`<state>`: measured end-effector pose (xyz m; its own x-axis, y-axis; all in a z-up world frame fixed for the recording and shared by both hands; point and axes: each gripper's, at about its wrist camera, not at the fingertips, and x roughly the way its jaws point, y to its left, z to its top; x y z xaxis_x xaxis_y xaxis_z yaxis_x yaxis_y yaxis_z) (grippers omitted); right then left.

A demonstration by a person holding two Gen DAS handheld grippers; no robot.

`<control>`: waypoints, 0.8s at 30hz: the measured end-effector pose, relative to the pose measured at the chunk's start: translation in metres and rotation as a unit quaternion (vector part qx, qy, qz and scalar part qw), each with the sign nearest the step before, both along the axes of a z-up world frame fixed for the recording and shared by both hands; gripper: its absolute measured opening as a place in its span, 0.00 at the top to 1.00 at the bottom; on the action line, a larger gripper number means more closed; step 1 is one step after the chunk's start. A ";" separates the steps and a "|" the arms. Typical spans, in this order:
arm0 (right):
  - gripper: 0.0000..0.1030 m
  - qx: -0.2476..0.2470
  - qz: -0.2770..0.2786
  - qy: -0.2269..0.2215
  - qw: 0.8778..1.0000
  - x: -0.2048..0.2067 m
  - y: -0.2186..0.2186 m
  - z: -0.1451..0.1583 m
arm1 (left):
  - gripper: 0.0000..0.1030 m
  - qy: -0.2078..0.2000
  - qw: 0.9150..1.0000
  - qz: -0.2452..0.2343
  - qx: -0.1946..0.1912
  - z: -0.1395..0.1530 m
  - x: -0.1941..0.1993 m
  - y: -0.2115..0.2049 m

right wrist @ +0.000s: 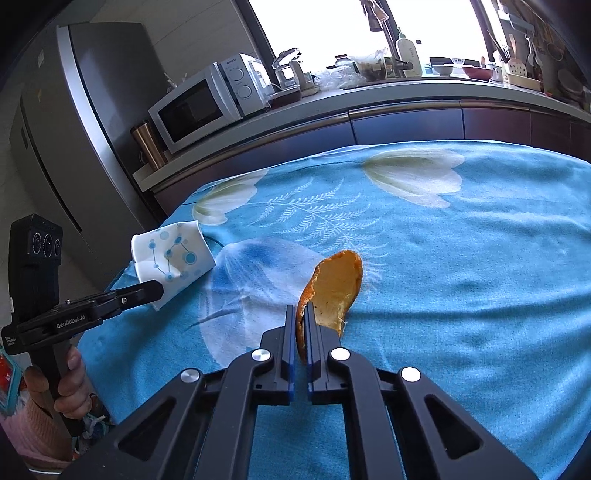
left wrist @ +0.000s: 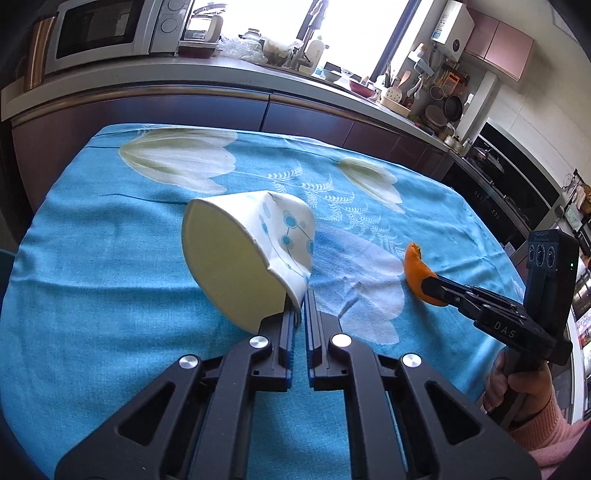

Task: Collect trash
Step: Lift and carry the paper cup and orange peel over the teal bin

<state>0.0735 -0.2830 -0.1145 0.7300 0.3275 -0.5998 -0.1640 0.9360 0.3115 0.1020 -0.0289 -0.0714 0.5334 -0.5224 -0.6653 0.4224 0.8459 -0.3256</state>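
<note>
This was a home kitchen. A long counter [right wrist: 369, 99] ran under a bright window, bearing a white microwave [right wrist: 207, 101], a faucet [right wrist: 388, 40] with a soap bottle [right wrist: 406, 51] beside it, bowls and a holder of utensils [left wrist: 393, 86]. Pans [left wrist: 452, 107] hung on the far wall below a pink cabinet [left wrist: 498, 44], next to a white wall-mounted water heater [left wrist: 456, 27] (so it appeared). A tall grey refrigerator [right wrist: 74, 129] stood at the counter's end. In front, a table wore a blue cloth [right wrist: 461, 277] printed with white flowers.
</note>
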 end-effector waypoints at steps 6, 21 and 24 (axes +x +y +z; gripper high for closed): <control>0.97 0.002 0.027 -0.020 0.999 0.000 0.015 0.014 | 0.97 -0.010 1.000 0.007 -0.008 0.010 -0.008 0.008; 0.97 0.011 0.104 -0.045 0.994 0.008 0.071 0.033 | 0.97 -0.032 0.998 0.046 -0.010 0.030 -0.027 0.046; 0.97 0.012 0.117 -0.046 0.992 0.009 0.081 0.034 | 0.97 -0.034 0.998 0.056 -0.010 0.031 -0.029 0.055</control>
<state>0.0825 -0.2018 -0.0801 0.6842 0.5080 -0.5232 -0.4045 0.8613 0.3074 0.0728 0.0259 -0.0400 0.6329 -0.4702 -0.6151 0.3472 0.8825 -0.3173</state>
